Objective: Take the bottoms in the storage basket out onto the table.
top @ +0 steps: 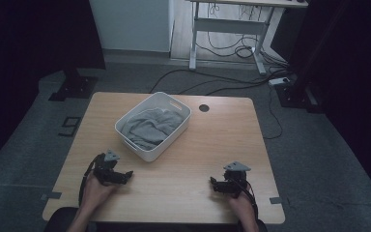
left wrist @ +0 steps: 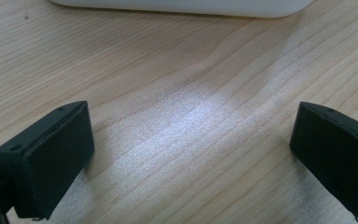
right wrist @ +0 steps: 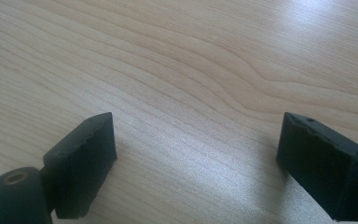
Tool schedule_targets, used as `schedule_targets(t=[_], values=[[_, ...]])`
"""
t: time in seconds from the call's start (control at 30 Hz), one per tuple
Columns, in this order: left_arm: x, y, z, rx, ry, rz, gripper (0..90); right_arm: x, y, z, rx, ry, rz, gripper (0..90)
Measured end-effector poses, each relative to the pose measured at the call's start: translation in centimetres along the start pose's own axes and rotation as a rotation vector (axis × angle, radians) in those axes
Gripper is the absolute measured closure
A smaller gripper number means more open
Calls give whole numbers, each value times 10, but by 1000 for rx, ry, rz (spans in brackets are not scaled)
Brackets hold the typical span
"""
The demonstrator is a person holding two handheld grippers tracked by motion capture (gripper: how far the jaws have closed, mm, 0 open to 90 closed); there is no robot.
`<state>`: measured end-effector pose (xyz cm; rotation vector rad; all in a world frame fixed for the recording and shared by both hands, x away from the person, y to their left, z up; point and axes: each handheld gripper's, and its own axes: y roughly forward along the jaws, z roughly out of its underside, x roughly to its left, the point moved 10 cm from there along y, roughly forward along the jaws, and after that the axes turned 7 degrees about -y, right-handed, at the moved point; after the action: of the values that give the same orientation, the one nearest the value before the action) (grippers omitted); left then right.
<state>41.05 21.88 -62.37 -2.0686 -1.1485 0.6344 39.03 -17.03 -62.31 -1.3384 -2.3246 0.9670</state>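
— Where are we standing with the grey crumpled cloth [top: 150, 127]?

— It is lying bunched inside the white rectangular plastic basket [top: 179, 128], which is sitting toward the far middle of the light wooden table [top: 222, 145]. We are not touching it yet.

— And what are our hands doing?

— We are resting the left gripper [top: 125, 175] on the near left of the table, just short of the basket, jaws spread wide with nothing between them. The right gripper [top: 214, 183] is sitting near the right edge, well apart from the basket, jaws likewise gaping and empty.

— So what are we judging is left?

— Everything, apparently: reaching in, gripping the cloth, and handling it.
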Motion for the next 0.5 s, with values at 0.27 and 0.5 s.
schedule_targets(t=[0.27,0.5], values=[[0,0,0,1,7,7,0,0,0,0,0,-1,-1,114],[0,-1,0,8,16,16,0,0,0,0,0,-1,-2,114]])
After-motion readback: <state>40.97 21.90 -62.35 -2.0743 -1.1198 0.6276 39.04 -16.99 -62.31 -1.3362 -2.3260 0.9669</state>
